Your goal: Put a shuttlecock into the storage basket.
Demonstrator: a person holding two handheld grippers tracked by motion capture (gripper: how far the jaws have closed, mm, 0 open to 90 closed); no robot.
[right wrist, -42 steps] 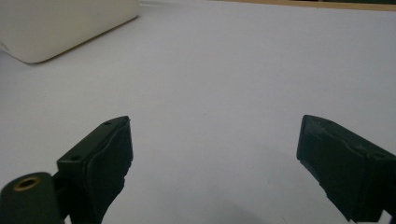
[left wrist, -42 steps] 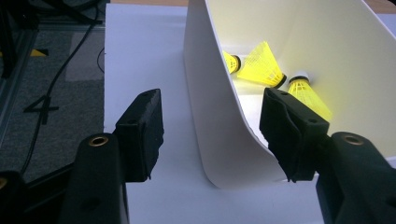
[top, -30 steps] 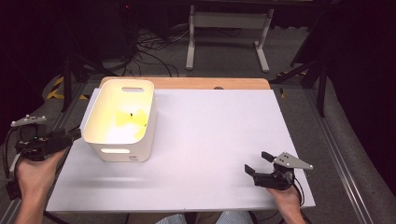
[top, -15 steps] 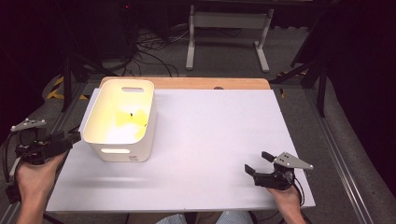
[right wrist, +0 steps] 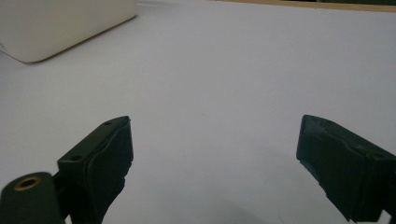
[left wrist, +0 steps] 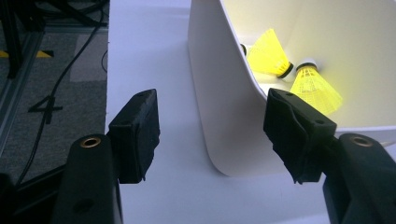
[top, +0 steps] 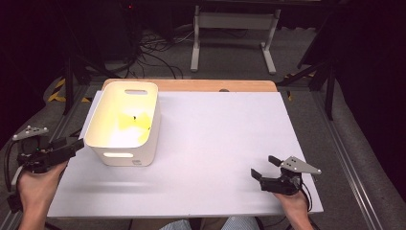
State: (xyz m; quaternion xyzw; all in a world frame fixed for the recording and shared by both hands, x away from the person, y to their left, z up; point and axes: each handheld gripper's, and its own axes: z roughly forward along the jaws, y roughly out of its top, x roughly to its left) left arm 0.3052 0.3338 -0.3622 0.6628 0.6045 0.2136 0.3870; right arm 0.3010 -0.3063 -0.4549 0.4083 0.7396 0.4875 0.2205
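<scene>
A white plastic bin [top: 125, 143] with a handle slot stands at the table's back left. Two yellow shuttlecocks [left wrist: 268, 53] [left wrist: 315, 86] lie inside it, seen from above as a yellow patch [top: 129, 122]. My left gripper [top: 76, 143] is held in a hand at the left table edge. Its jaws stand open and point at the bin's near left corner, with the curved bin wall [left wrist: 224, 93] showing between them [left wrist: 217, 135] and nothing gripped. My right gripper [top: 263, 166] rests low over the front right of the table, open and empty [right wrist: 215, 154].
The white table top [top: 215, 134] stretches between the bin and the right gripper, with a wooden strip [top: 210, 85] along its far edge. Cables [top: 148, 48] and a metal stand [top: 234, 28] lie on the floor beyond. Floor rails run along both sides.
The left gripper has shifted slightly toward the front edge beside the bin. The right gripper has kept still.
</scene>
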